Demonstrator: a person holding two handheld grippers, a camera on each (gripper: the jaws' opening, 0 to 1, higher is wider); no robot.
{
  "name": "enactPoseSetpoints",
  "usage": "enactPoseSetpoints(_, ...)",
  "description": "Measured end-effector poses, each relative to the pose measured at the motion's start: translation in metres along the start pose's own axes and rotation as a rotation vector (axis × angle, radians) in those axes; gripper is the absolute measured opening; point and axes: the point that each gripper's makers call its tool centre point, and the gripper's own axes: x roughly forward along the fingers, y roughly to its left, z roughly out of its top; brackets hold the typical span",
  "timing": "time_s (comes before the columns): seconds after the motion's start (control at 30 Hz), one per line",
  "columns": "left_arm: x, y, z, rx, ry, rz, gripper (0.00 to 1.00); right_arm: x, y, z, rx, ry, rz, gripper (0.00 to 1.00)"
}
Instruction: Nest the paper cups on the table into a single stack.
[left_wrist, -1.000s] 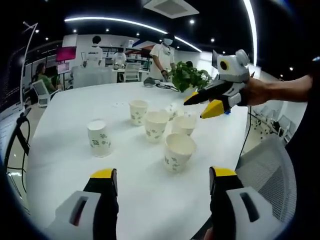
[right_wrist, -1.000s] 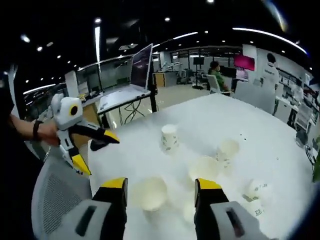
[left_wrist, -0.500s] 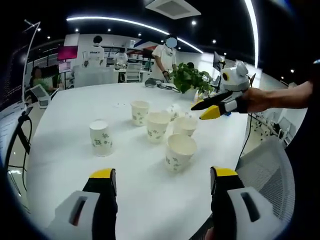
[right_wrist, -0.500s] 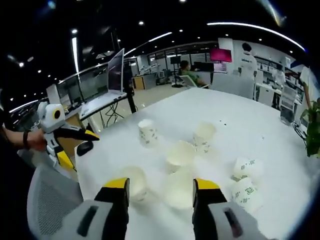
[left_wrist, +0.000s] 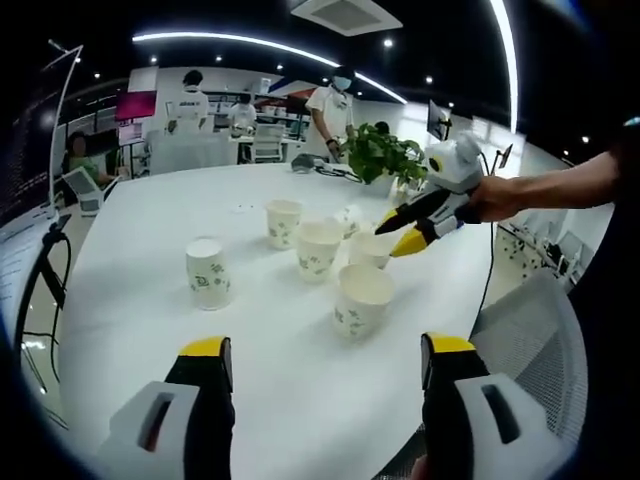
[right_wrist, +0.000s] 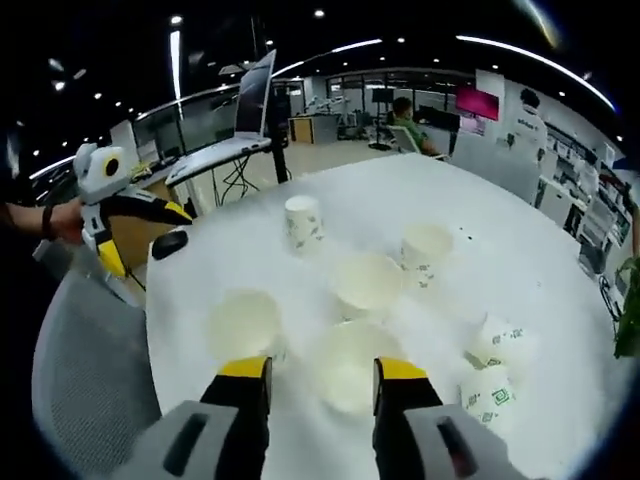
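Note:
Several white paper cups with green print stand on the white table (left_wrist: 130, 230). In the left gripper view, the nearest upright cup (left_wrist: 362, 298) is ahead of my open left gripper (left_wrist: 325, 352), with more upright cups (left_wrist: 318, 248) behind it and an upside-down cup (left_wrist: 207, 273) to the left. My right gripper (left_wrist: 397, 236) hangs open just above a cup (left_wrist: 370, 250). In the right gripper view, my right gripper (right_wrist: 322, 368) is open with an upright cup (right_wrist: 347, 362) right in front of its jaws. Two cups (right_wrist: 503, 340) lie on their sides at the right.
A potted plant (left_wrist: 375, 155) stands at the table's far edge. A grey mesh chair (left_wrist: 535, 340) sits by the near edge. A laptop (right_wrist: 250, 120) and a dark mouse (right_wrist: 172, 243) are beyond the table corner. People stand by desks in the background.
My right gripper has dropped lower and closer to the cups, which look larger and nearer in its view. The left gripper has hardly moved.

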Motion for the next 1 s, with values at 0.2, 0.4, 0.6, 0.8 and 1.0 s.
enactPoseSetpoints(0.2,0.000,-0.003,0.004,0.017,0.000,-0.003,0.76,0.012,0.003,-0.013,-0.125,0.139,0.033,0.39)
enactPoseSetpoints(0.4,-0.004,-0.009,0.011,0.043,0.005,-0.003,0.77,0.027,0.001,-0.024,-0.174,0.217,0.078,0.38)
enactPoseSetpoints(0.6,-0.005,-0.008,0.011,0.078,0.046,0.002,0.77,0.040,-0.002,-0.039,-0.277,0.339,0.090,0.34)
enactPoseSetpoints(0.8,-0.007,-0.006,0.010,0.090,0.061,0.004,0.78,0.048,0.002,-0.048,-0.326,0.401,0.097,0.28)
enactPoseSetpoints(1.0,-0.010,-0.006,0.010,0.075,0.054,0.009,0.78,0.051,0.003,-0.053,-0.349,0.449,0.092,0.15)
